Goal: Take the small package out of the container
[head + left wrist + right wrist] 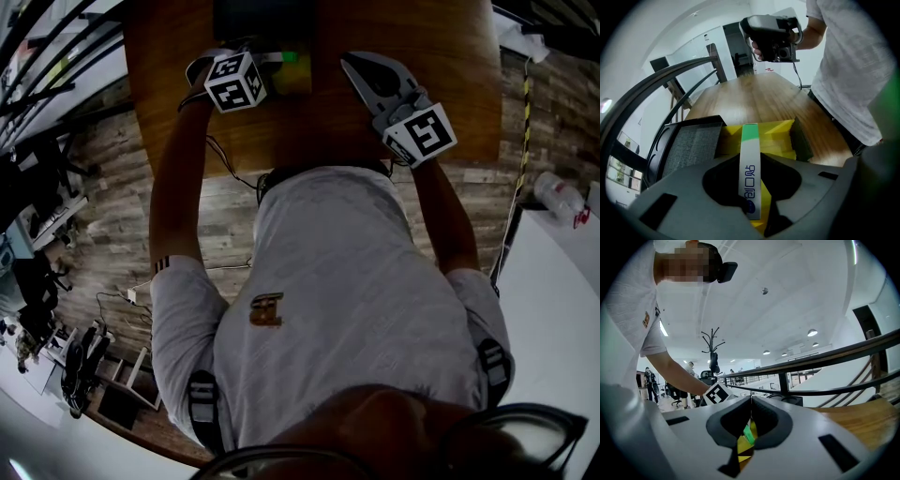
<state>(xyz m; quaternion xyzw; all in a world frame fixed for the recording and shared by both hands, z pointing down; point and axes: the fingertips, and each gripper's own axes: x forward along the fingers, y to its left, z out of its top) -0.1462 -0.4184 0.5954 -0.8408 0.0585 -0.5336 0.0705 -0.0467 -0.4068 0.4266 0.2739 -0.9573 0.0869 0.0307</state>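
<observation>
Between my left fingers (723,183): small package (750,168), standing on edge with its green end pointing away; left gripper (750,159) is clamped on its flat faces.
Yellow container (778,136): directly under the package, on the wooden worktop (759,98); I cannot tell whether the package is clear of it.
Right gripper (751,427): fingers together, empty, held aside, I judge to leave the lift path clear.

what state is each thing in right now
small package, standing on edge, clamped in the left tongs
left tongs, shut on the small package
right tongs, shut, holding nothing
yellow box, open on top, sitting on the table
black tray, lying flat beside the yellow box
</observation>
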